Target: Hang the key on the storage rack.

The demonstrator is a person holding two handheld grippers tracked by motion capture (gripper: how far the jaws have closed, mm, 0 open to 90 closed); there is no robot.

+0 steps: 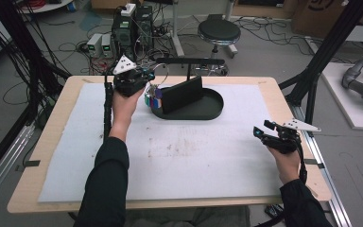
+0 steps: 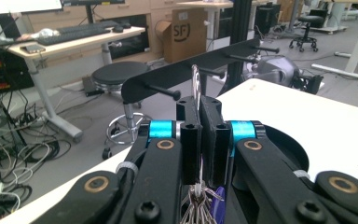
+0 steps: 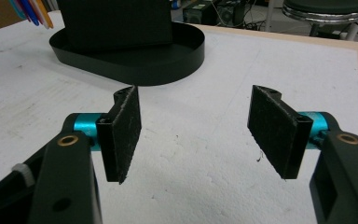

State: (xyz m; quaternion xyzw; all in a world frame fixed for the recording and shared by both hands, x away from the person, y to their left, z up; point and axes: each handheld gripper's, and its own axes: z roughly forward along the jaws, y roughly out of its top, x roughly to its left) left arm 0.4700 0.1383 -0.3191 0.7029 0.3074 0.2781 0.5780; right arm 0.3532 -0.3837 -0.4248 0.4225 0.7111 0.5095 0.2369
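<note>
White-padded table (image 1: 194,156) amid cabled workshop floor; left gripper (image 2: 199,140) clamping key ring (image 2: 196,84), right gripper (image 3: 196,130) agape.

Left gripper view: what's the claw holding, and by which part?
The left claw is shut on a thin silver metal key ring, pinching the loop's lower half; the keys dangle below. The right claw is open and holds nothing.
</note>
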